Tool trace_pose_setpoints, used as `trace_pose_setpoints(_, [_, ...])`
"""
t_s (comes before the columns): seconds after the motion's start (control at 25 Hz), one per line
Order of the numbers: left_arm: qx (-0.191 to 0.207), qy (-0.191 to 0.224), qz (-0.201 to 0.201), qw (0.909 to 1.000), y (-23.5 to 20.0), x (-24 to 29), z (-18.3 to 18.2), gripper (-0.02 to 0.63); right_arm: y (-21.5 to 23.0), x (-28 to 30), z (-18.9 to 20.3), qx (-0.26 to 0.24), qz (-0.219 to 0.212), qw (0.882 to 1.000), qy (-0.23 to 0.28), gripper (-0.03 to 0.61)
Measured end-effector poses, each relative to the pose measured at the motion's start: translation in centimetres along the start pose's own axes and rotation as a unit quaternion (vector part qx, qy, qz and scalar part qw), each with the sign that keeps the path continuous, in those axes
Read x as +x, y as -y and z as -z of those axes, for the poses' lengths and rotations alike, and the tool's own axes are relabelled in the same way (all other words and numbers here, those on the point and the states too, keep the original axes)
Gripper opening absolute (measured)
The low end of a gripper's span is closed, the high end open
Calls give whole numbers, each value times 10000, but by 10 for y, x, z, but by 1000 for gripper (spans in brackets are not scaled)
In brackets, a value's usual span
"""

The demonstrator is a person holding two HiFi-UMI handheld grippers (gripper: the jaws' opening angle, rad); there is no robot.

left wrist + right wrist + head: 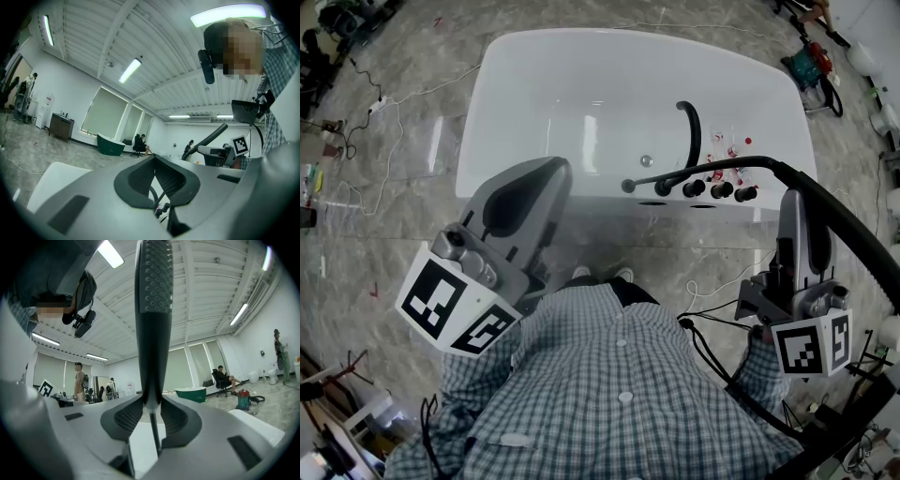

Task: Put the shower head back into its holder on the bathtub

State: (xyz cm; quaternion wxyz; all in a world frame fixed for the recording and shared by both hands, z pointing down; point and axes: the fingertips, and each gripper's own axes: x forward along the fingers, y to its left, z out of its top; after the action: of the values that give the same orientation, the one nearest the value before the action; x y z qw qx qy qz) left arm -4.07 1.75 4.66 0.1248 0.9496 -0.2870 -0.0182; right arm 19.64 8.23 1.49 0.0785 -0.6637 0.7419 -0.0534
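Note:
In the head view the white bathtub [581, 47] lies ahead of me. A black curved spout [692, 131] and a row of black knobs [708, 188] stand on its near rim. The black shower head [722, 170] reaches left over that rim, its tip just left of the knobs. My right gripper [794, 202] is shut on its handle. The right gripper view shows the dimpled black handle [153, 310] rising from between the closed jaws of my right gripper [151, 401]. My left gripper [551, 173] hovers before the tub's near left side, jaws together, empty; the left gripper view shows the left gripper [155, 159] holding nothing.
Black hose [862, 253] runs back from the handle past my right side. Cables [389, 141] trail over the marble floor left of the tub. A teal and red machine [811, 66] stands at the far right. A green tub [110, 144] and seated people are far off.

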Motion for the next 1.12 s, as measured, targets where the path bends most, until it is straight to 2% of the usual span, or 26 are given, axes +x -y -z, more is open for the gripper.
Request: trace_pose_setpoints(1.12, [-255,-223,-44,9994,-9,2,22,9,-19,19,32,-102,-320,9981,-510,120])
